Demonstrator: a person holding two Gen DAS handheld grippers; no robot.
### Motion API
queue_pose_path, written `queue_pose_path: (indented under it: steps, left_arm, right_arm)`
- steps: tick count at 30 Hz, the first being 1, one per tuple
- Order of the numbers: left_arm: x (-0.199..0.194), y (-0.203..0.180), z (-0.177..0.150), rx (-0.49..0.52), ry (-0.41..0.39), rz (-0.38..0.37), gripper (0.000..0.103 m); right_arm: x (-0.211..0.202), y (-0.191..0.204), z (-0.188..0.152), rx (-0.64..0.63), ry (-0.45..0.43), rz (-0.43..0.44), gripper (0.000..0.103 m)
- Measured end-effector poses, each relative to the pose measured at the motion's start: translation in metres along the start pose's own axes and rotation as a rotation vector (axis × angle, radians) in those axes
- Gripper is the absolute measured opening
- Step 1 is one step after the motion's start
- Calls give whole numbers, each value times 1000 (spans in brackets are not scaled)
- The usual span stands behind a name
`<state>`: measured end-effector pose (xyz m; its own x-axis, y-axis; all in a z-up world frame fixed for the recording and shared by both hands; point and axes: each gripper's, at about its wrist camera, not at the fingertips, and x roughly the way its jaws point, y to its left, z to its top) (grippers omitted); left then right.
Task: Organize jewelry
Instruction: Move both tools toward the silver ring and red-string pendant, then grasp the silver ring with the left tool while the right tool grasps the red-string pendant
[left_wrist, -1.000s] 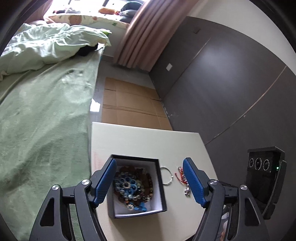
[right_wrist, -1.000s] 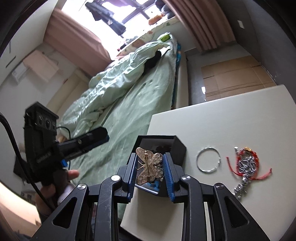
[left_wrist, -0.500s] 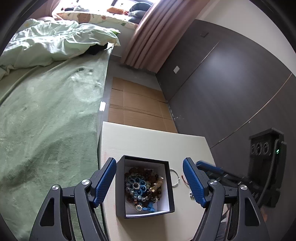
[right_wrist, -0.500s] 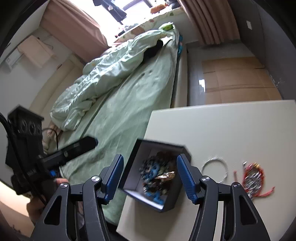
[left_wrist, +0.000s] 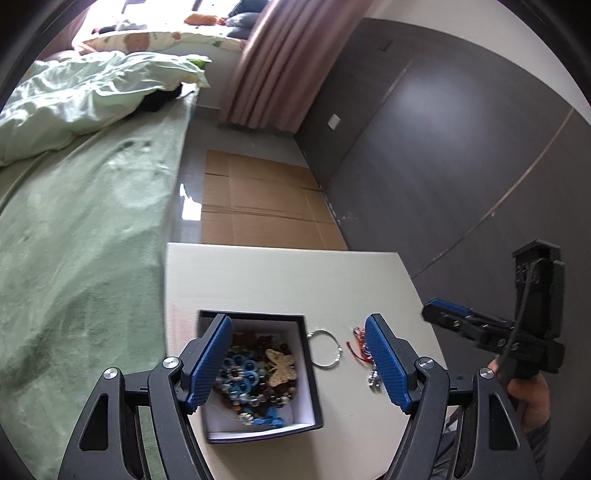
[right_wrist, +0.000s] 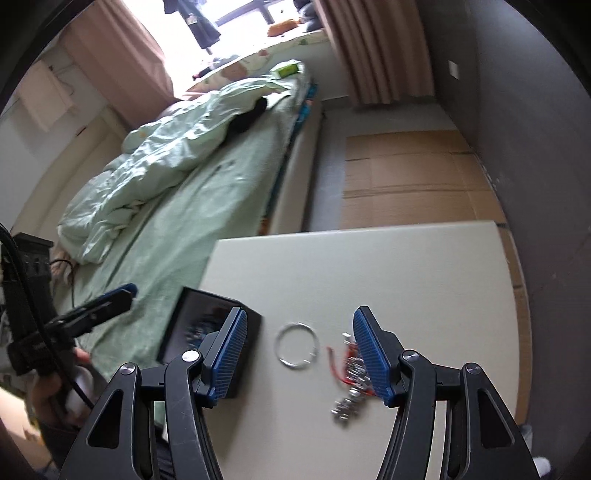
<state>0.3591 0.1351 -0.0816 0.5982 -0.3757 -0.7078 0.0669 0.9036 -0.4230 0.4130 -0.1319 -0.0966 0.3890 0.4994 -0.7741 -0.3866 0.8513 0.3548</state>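
Box (left_wrist: 309, 373) near table (left_wrist: 280, 280) edge

A pale bench (left_wrist: 280, 280) is standing beside a bed (left_wrist: 74, 229) on a floor partly covered with cardboard (left_wrist: 258, 206). On the bench, a black box (left_wrist: 312, 384) is sitting near the bed-side edge, a silver ring (left_wrist: 325, 349) is lying just beside it, and a red-corded charm (right_wrist: 349, 384) is lying near the ring, apart from it.
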Motion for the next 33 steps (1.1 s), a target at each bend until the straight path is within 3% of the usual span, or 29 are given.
queue_pose_path:
  steps: [5, 8, 13, 20, 29, 33]
  left_arm:
    - [20, -20, 5, 90, 58, 71, 75]
    - [30, -31, 7, 134, 94, 72, 75]
    - [53, -58, 5, 243, 162, 68, 73]
    - [110, -87, 0, 326, 305, 68, 54]
    - [155, -103, -5, 366, 374, 72, 42]
    - [173, -104, -7, 359, 394, 85, 30]
  right_arm:
    - [11, -31, -16, 80, 36, -3, 61]
    - [13, -42, -21, 89, 45, -41, 60]
    - [9, -57, -22, 123, 41, -10, 60]
    - [6, -77, -26, 188, 34, 8, 56]
    - [5, -102, -29, 244, 37, 6, 47]
    - [2, -113, -29, 267, 32, 4, 47]
